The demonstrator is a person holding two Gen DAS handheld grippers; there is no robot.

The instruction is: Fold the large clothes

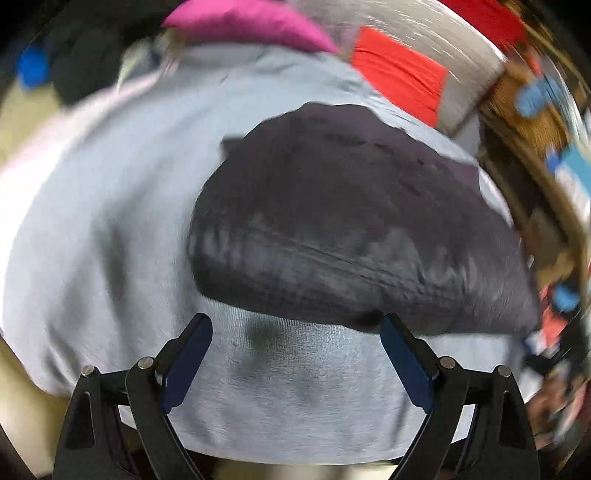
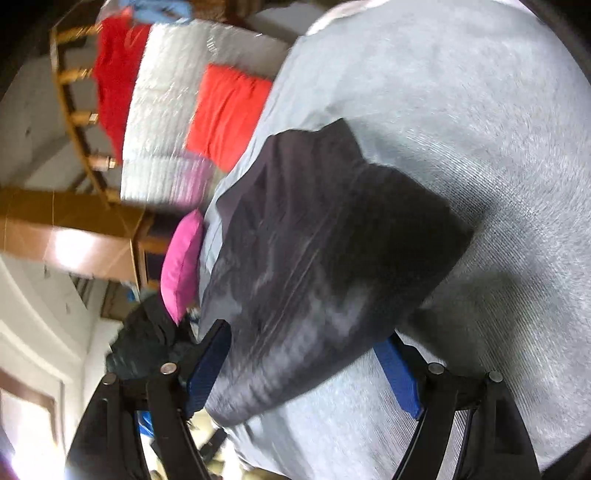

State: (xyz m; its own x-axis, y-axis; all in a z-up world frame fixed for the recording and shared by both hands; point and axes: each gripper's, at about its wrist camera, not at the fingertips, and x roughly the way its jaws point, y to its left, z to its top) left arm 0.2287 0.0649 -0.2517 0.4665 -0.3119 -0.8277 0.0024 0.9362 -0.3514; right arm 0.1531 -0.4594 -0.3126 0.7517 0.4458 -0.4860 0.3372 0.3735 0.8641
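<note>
A dark grey garment [image 1: 351, 221] lies folded on a light grey-blue cloth surface [image 1: 110, 221]. My left gripper [image 1: 295, 328] is open, its blue-padded fingers [image 1: 184, 362] wide apart just in front of the garment's near edge. In the right wrist view the same dark garment [image 2: 325, 266] lies on the light cloth [image 2: 480, 147]. My right gripper [image 2: 306, 343] is open, and the garment's near end lies between its blue pads [image 2: 397, 373]. Both views are motion-blurred.
A red cloth [image 1: 399, 77] and a pink cushion [image 1: 251, 22] lie beyond the garment on a white quilt [image 2: 162, 92]. A black bundle [image 2: 144, 343] sits by the pink cushion [image 2: 181, 266]. A wooden bed frame [image 2: 74, 229] and cluttered shelves [image 1: 546, 147] border the area.
</note>
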